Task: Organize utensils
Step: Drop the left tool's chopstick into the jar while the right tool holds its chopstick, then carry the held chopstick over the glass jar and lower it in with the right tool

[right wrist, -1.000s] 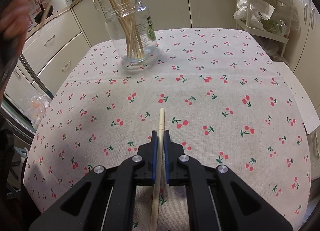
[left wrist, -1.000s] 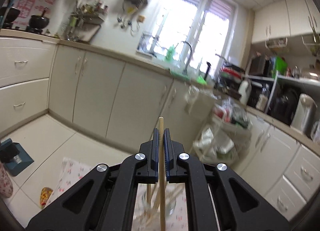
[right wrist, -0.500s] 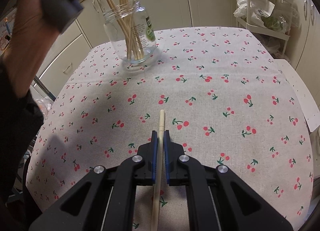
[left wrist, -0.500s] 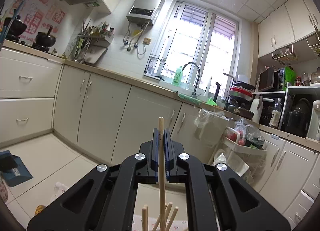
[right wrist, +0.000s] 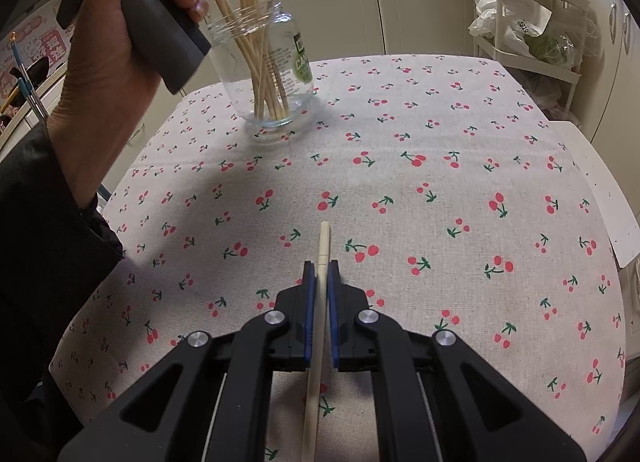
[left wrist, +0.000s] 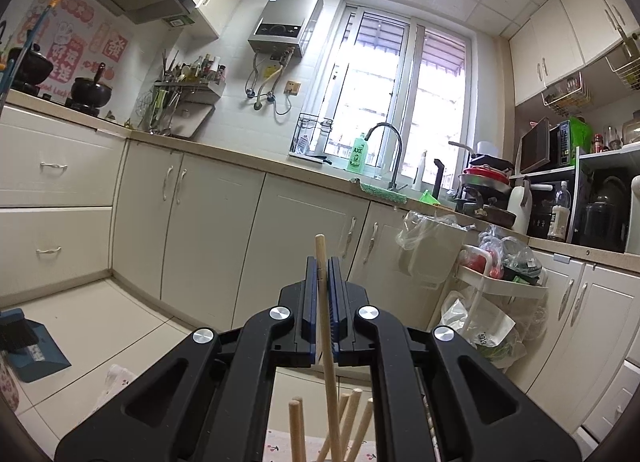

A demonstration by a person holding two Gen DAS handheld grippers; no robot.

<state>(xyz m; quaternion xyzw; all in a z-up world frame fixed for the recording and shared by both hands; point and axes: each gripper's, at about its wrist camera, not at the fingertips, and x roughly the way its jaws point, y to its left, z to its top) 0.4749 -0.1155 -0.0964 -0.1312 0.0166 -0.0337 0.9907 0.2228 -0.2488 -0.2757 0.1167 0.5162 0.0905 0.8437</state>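
My left gripper [left wrist: 323,266] is shut on a wooden chopstick [left wrist: 326,326], held upright above the jar; the tops of several chopsticks [left wrist: 352,418] show below it. In the right wrist view a clear glass jar [right wrist: 276,73] holding several chopsticks [right wrist: 256,61] stands at the far left of the cherry-print tablecloth [right wrist: 440,189]. The hand holding the left gripper's handle [right wrist: 160,33] is just left of the jar's mouth. My right gripper [right wrist: 321,272] is shut on a pale chopstick [right wrist: 318,326], low over the near part of the cloth.
Kitchen cabinets [left wrist: 208,229] and a sink counter [left wrist: 360,185] run behind the table. A white trolley [right wrist: 528,21] with plastic bags stands at the far right. A blue dustpan [left wrist: 32,346] lies on the floor at left.
The left gripper has risen and tilted up with its chopstick, and its hand has moved right to the jar's mouth. The right gripper has stayed in place.
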